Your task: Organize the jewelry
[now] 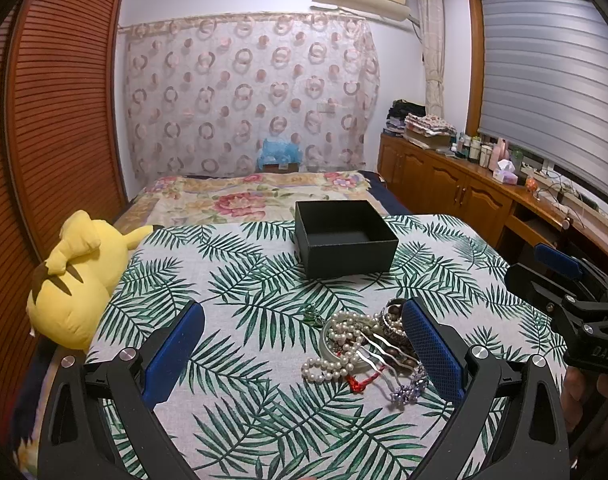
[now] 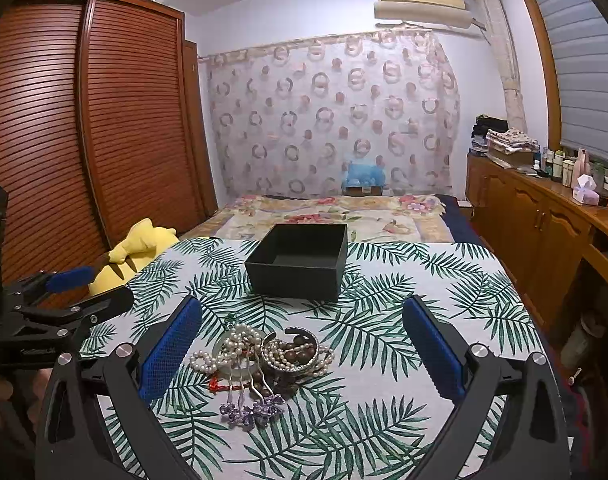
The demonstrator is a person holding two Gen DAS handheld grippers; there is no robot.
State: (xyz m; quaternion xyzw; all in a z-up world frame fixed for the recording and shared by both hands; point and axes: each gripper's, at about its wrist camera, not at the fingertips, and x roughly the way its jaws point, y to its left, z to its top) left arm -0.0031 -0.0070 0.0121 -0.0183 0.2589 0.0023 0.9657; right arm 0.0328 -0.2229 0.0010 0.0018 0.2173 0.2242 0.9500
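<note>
A pile of jewelry [image 1: 368, 344] lies on the leaf-print cloth: pearl strands, a silver wavy hairpin with purple flowers, brown beads, a bangle, a red cord. It also shows in the right wrist view [image 2: 264, 360]. An open, empty black box [image 1: 344, 236] stands behind it, also in the right wrist view [image 2: 300, 260]. My left gripper [image 1: 304, 340] is open above the cloth, the pile near its right finger. My right gripper [image 2: 302, 340] is open, with the pile between its fingers toward the left one.
A yellow plush toy [image 1: 80, 276] lies at the cloth's left edge. A floral bedspread [image 1: 256, 196] lies beyond the box. Wooden cabinets [image 1: 444, 176] with bottles run along the right wall. A slatted wardrobe [image 2: 84, 120] stands left.
</note>
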